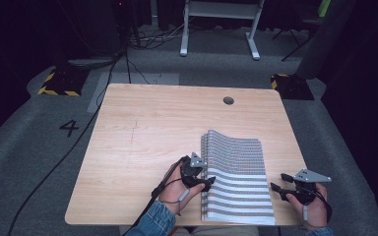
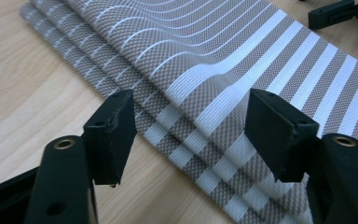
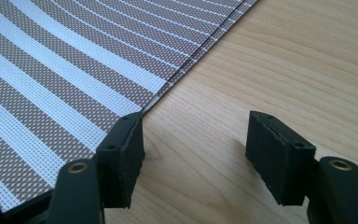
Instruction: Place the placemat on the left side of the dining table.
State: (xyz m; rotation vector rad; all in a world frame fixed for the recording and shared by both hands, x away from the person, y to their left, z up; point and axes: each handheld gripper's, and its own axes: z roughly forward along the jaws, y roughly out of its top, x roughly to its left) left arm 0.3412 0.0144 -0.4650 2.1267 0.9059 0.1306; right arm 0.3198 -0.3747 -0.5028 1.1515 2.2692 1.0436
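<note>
Striped placemats lie stacked at the table's 5 o'clock. Left gripper, jaws open, sits at the stack's 9 o'clock edge, likely to pinch the top one. Right gripper, jaws open and empty, waits at 3 o'clock.

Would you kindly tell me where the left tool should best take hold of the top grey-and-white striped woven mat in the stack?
Probably at its raised left edge, coming in from the left over the bare wood. The top grey-and-white striped woven mat bulges up off the staggered layers beneath there, leaving a lip, and the left tool already stands open astride that edge.
</note>
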